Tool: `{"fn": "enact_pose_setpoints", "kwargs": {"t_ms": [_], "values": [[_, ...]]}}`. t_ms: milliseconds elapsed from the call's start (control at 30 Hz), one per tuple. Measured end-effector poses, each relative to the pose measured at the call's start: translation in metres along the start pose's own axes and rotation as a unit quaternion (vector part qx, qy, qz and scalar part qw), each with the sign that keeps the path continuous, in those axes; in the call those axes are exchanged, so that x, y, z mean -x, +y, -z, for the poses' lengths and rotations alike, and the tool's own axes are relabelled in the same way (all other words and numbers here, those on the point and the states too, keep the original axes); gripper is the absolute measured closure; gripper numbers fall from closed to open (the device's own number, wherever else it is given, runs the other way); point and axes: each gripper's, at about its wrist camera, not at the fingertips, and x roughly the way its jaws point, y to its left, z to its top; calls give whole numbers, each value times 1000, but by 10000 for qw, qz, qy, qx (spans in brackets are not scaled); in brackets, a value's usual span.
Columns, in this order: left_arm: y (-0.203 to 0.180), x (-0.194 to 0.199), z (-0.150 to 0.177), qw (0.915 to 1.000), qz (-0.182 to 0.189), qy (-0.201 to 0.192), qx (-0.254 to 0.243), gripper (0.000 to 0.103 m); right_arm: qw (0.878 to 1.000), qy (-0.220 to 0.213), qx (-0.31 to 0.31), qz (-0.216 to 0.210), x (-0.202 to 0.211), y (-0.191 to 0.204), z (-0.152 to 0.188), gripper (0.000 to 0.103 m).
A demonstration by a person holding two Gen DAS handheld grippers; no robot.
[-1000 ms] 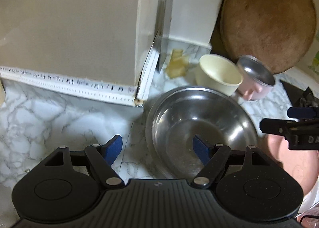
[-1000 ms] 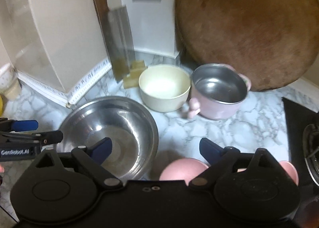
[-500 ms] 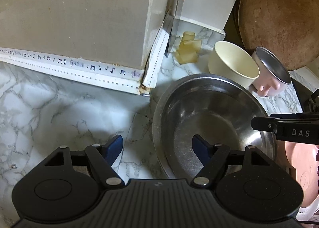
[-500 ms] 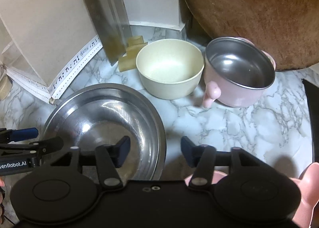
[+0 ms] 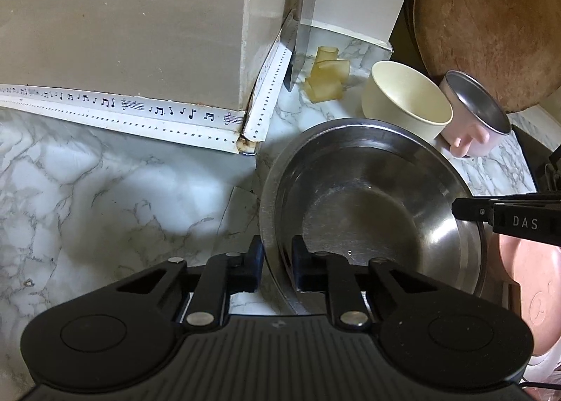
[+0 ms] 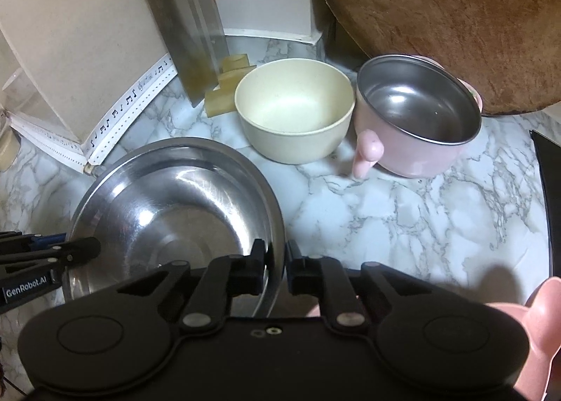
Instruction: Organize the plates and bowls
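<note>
steel bowl: large steel bowl (image 5: 371, 211) sits on the marble table (image 5: 105, 190), front centre, near the cream bowl; looks empty, inside shows only faint smears
left claw: left claw (image 5: 277, 262) has just been closing, now clamped on the bowl's left rim, one pad outside the wall, one inside
right claw: right claw (image 6: 275, 269) has just been closing too, now pinching the opposite rim, wall between its pads
step: two-handed grasp of the steel bowl looks done; lift not yet begun, bowl seems flat on the table
next move: likely raise both hands together and level; thin slick rim could slip or tip if one side leads
cream bowl: cream bowl (image 6: 294, 109) behind the steel one, upright, empty
pink pot: pink pot (image 6: 419, 117) with steel lining, touching or just beside the cream bowl, tilted a little, empty
pink plate: pink plate (image 5: 526, 281) just right of the steel bowl, partly hidden; contents cannot be told
backdrop: round wooden board (image 6: 455, 15) leans behind the pot; cleaver (image 6: 191, 32) stands against the wall
</note>
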Motion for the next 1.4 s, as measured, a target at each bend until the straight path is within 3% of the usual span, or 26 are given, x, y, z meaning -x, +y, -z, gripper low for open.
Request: {"fn": "enact_pose_setpoints", "kwargs": {"t_ms": [267,500,1133,1400], "values": [[6,31,5,9999,-78,-121,-12,87,9998,-137,79,-123,31,9,7,90],[14,47,25,9999,-83,49,103,87,9990,-124,214,-385,55,22,26,90],[3,41,59,9997,-86,184,-152,87,9989,196,167,-389,45,18,71,89],[2,40,62,9996,-31,200,-205,87,9990,182,131,-395,45,18,72,81]]}}
